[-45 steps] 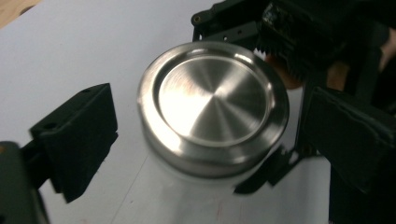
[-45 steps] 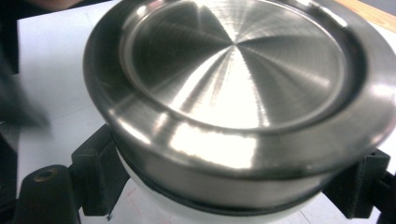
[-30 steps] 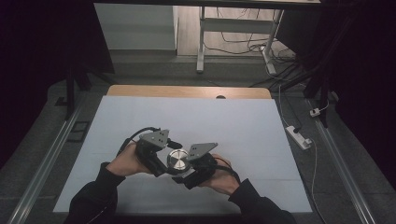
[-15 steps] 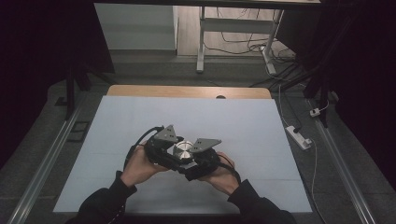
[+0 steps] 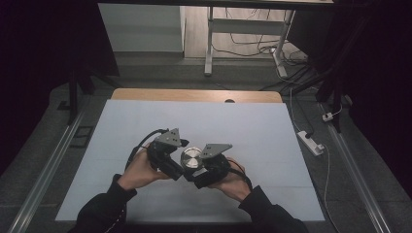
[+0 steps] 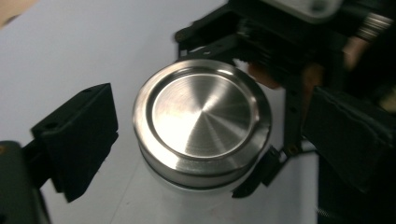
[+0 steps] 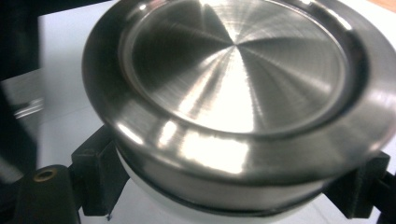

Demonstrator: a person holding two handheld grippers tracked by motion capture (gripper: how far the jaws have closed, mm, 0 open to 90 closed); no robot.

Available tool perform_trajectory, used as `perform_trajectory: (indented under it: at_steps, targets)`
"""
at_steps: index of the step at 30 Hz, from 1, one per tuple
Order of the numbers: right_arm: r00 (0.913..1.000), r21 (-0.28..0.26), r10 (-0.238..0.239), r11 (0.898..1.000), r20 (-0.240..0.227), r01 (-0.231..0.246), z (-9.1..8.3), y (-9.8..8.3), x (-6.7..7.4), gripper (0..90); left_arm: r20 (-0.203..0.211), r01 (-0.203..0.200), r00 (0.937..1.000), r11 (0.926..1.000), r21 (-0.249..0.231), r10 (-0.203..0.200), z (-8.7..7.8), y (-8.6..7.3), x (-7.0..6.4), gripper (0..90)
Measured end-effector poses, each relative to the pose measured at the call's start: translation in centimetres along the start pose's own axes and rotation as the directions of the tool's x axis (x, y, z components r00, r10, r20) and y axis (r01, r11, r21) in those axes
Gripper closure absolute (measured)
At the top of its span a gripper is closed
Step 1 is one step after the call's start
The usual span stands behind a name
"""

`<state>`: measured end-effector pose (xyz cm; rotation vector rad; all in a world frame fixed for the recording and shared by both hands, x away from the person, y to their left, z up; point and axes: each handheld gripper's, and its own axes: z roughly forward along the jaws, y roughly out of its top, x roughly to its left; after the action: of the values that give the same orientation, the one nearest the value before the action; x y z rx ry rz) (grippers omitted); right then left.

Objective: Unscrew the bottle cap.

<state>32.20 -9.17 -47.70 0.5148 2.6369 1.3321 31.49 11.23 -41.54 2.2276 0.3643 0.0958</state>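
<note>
Both of the person's hands meet low over the middle of the counter (image 5: 272, 126), near its front edge, with a small round jar (image 5: 193, 158) between them. The jar has a pale body and a brushed-steel lid (image 6: 201, 116) that catches the light.

The right hand-held gripper (image 5: 210, 167) is clenched on the jar: in the right gripper view its black jaws press against the pale body just under the lid's rim (image 7: 196, 154), one on each side.

The left hand-held gripper (image 5: 170, 158) sits just beside the jar on the other side. Its jaws have just been opening, and in the left gripper view they stand released, the lid lying between them with a clear gap to the left jaw.

A cable loops from the left hand-held gripper across the white surface.
</note>
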Motion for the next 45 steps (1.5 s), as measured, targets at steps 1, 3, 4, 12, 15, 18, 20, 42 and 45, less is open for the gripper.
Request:
perform_trajectory:
  at_steps: [1, 3, 4, 12, 15, 18, 20, 42, 45]
  targets:
    - [0.9991, 0.000, -0.020, 1.000, -0.039, 0.020, 0.1, 0.1, 0.4, 15.0, 0.038, -0.053, 0.9979, 0.9985, 0.009, 0.053, -0.4, -0.3, 0.1, 5.7]
    - [0.9957, 0.003, -0.046, 0.999, -0.080, 0.046, 0.2, 0.2, 0.9, 15.0, 0.089, -0.095, 0.9916, 0.9954, 0.008, 0.094, -0.5, -0.7, 0.2, 7.2]
    - [0.9957, 0.003, -0.046, 0.999, -0.080, 0.046, 0.2, 0.2, 0.9, 15.0, 0.089, -0.095, 0.9916, 0.9954, 0.008, 0.094, -0.5, -0.7, 0.2, 7.5]
    - [0.9812, -0.008, -0.104, 0.994, -0.162, 0.104, 0.3, 0.4, 1.9, 15.0, 0.148, -0.159, 0.9766, 0.9873, 0.004, 0.157, 0.0, -1.2, 0.2, 19.6]
    - [0.9875, -0.011, -0.084, 0.996, -0.133, 0.083, 0.2, 0.4, 1.8, 15.0, 0.100, -0.131, 0.9864, 0.9914, -0.003, 0.130, 0.1, -1.0, 0.1, 19.9]
    - [0.9922, -0.007, -0.068, 0.998, -0.104, 0.068, 0.1, 0.5, 1.6, 15.0, 0.057, -0.099, 0.9935, 0.9951, 0.002, 0.098, 0.4, -0.8, 0.0, 20.0]
    - [0.9963, -0.005, -0.055, 0.999, -0.067, 0.055, 0.1, 0.4, 1.4, 15.0, 0.004, -0.053, 0.9986, 0.9986, 0.006, 0.053, 0.7, -0.6, -0.2, 20.0]
    - [0.9972, 0.002, -0.050, 0.999, -0.056, 0.050, -0.3, 0.4, 1.0, 15.0, 0.018, -0.024, 0.9996, 0.9997, -0.010, 0.024, -0.3, -0.1, -0.1, 9.3]
    - [0.9917, 0.003, -0.076, 0.997, -0.103, 0.077, -0.2, 0.5, 1.7, 15.0, 0.105, -0.114, 0.9882, 0.9934, 0.016, 0.111, -0.1, -0.6, -0.2, 11.1]
